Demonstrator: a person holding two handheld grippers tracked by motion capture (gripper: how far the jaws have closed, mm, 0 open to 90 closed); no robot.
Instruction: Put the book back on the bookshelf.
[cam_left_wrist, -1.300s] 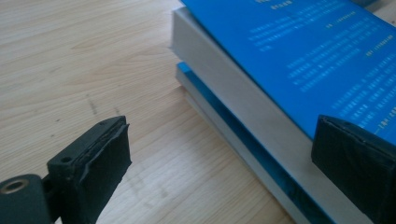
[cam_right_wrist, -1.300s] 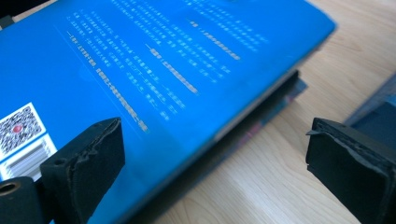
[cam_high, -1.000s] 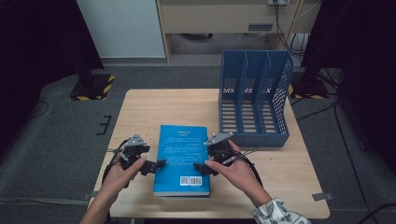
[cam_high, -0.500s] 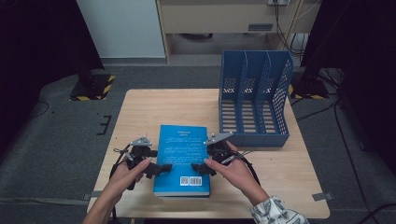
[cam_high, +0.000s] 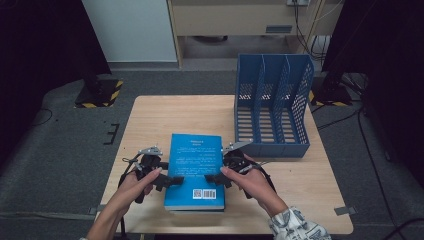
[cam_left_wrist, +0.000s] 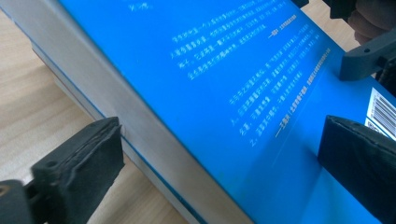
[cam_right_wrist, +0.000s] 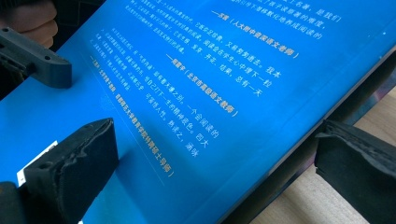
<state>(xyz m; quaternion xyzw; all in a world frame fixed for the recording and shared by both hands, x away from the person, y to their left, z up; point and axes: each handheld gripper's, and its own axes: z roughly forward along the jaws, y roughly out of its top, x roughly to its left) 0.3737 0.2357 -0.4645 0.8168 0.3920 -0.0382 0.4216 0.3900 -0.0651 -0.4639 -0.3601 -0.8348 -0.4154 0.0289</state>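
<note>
Book (cam_high: 195, 170): bright blue cover, white printed text, white barcode patch near my end; grey-white page edge in my left gripper view. File rack (cam_high: 272, 107): darker blue, perforated walls. Worktop (cam_high: 165, 120): pale wood grain. My jaws: matte black. My sleeve (cam_high: 295, 227): white with dark pattern. Floor (cam_high: 65, 145): grey; yellow-black hazard stripes (cam_high: 117, 92)

blue file rack (cam_high: 272, 107), wooden table (cam_high: 170, 115)

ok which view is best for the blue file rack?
The high view: the blue file rack stands whole there on the table's far right, three slots open, beyond the blue book. The two gripper views look close along the claws at the book's cover and edges, with some bare tabletop beside it.
</note>
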